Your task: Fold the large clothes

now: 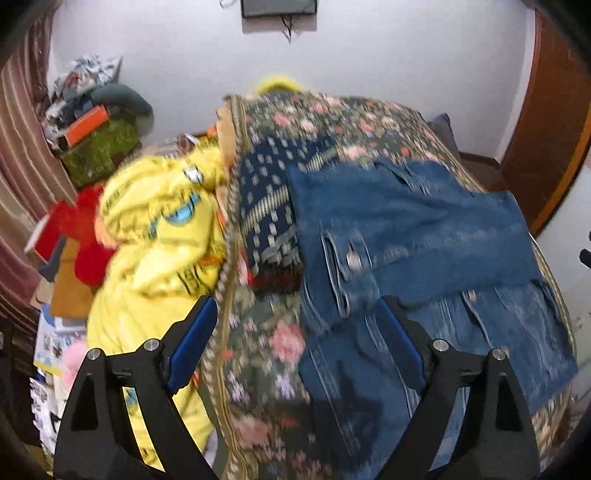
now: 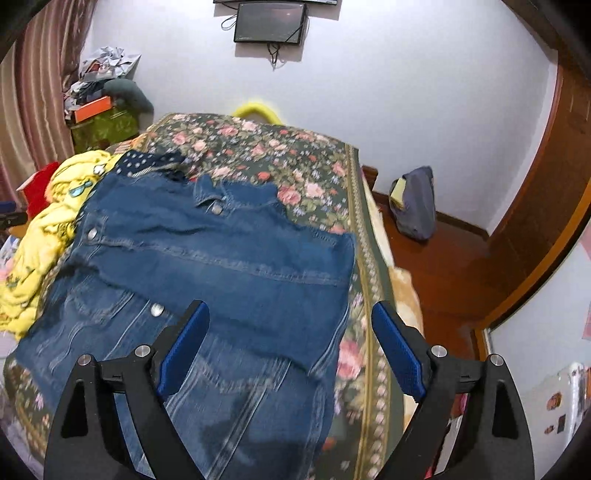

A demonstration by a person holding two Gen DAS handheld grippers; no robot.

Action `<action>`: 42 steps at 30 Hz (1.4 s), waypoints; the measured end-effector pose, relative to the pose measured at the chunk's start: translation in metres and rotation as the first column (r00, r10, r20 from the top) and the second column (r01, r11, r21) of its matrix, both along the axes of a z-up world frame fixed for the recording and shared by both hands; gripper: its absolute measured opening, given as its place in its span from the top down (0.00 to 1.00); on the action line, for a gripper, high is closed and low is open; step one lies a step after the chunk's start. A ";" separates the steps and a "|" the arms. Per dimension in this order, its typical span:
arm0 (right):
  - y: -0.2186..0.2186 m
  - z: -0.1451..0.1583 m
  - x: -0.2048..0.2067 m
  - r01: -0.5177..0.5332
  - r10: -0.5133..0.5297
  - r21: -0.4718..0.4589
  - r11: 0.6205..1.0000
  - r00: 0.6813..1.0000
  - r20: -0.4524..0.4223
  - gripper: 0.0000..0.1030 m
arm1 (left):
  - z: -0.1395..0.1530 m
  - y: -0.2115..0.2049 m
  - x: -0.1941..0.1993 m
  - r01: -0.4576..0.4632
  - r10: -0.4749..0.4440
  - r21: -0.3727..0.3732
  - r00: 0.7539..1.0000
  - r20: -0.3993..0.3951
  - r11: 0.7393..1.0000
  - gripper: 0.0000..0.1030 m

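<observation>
Both grippers [image 1: 299,314] [image 2: 290,319] wide open — empty.

Home bedrm: floral bed [image 2: 325,173], wall TV [image 2: 271,22], curtains [image 2: 40,92].

Even, soft indoor light — fisheye bending with dark corners, motion blur heaviest in the left view.

A yellow blanket [image 1: 159,236] lies crumpled left of the floral bedspread [image 2: 258,147]; a grey bag [image 2: 413,203] leans against the wall.
</observation>
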State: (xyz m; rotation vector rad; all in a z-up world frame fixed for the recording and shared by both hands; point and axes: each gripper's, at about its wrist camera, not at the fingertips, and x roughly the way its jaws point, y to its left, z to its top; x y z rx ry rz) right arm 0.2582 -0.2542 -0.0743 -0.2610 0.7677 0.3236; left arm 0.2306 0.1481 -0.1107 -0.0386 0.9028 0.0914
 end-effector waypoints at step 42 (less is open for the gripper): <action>-0.029 -0.047 -0.027 -0.024 0.102 0.316 0.949 0.967 -0.234 0.94 | -0.030 -0.045 -0.054 0.156 -0.164 -0.442 0.986 0.021 0.883 0.89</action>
